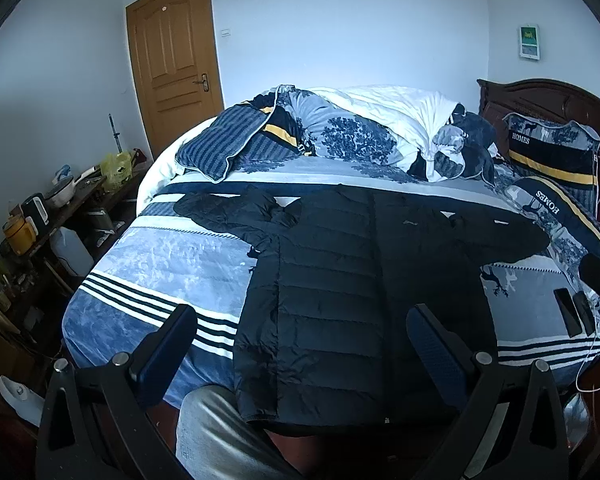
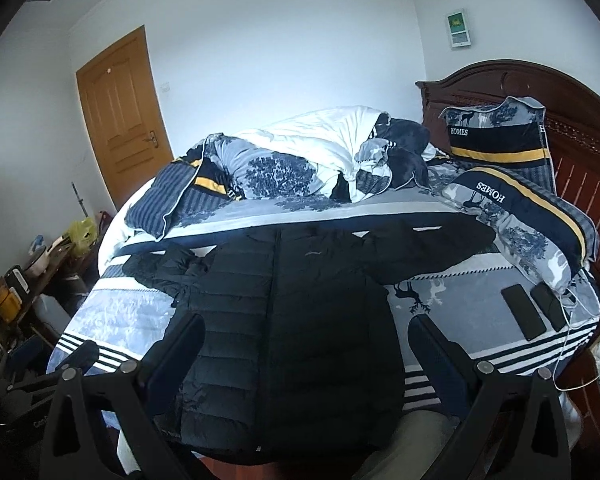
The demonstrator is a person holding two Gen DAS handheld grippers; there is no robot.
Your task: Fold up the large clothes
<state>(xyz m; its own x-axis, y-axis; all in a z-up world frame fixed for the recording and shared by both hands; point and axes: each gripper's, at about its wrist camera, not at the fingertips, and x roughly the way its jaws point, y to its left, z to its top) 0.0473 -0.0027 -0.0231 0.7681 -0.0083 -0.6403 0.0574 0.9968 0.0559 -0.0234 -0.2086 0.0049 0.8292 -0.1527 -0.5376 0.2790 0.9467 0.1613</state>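
A black quilted puffer jacket (image 1: 340, 280) lies flat on the bed, front up, zipped, with both sleeves spread out to the sides and its hem at the near edge; it shows in the right wrist view (image 2: 300, 320) too. My left gripper (image 1: 300, 336) is open and empty, held above the jacket's lower part. My right gripper (image 2: 306, 340) is also open and empty, above the jacket's lower half. The left gripper's tip (image 2: 82, 354) shows at the left of the right wrist view.
The bed (image 1: 160, 264) has a blue-and-white patterned cover. A heaped duvet (image 1: 380, 120) and pillows (image 1: 552, 152) lie at the far side. Two phones (image 2: 534, 312) with a cable lie at the right. A cluttered side table (image 1: 52, 208) stands left. A wooden headboard (image 2: 540, 92) is on the right.
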